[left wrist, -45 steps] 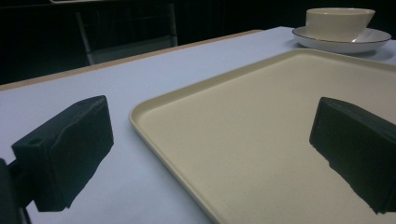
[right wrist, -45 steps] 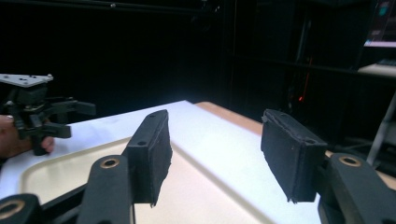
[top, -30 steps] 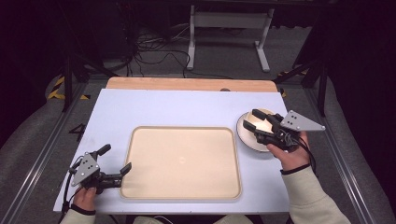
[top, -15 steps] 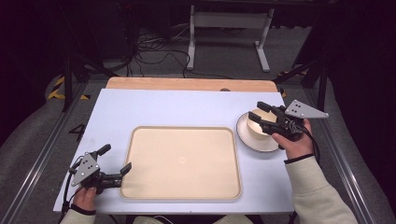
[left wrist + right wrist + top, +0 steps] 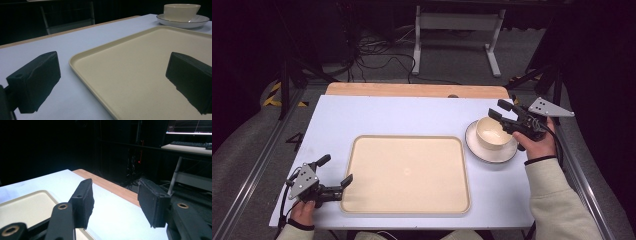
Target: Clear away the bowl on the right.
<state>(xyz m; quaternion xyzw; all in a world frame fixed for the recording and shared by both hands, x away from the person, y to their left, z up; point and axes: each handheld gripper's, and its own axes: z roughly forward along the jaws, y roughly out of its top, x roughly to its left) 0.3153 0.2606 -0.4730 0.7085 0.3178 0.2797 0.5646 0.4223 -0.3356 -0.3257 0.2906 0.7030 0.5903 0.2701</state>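
Observation:
A cream bowl [image 5: 491,132] stands on a white dark-rimmed plate [image 5: 477,149] at the table's right. My right gripper [image 5: 500,111] hovers just beyond the bowl's far right rim; its jaws stand open with nothing between them, as the right gripper view [image 5: 116,202] confirms. A large beige tray [image 5: 407,172] lies in the middle of the white table. My left gripper [image 5: 335,170] rests at the tray's near left corner, open, one jaw over the tray [image 5: 130,75] and one over the table. From there the bowl [image 5: 181,11] and plate [image 5: 185,22] show far off.
A wooden strip [image 5: 412,90] runs along the table's far edge. Metal rails flank the table on both sides. White tabletop [image 5: 377,117] lies beyond the tray. Cables and a stand sit on the dark floor behind.
My right gripper has moved from above the bowl toward the far right, uncovering the bowl, which stays on its plate. The left gripper has not moved.

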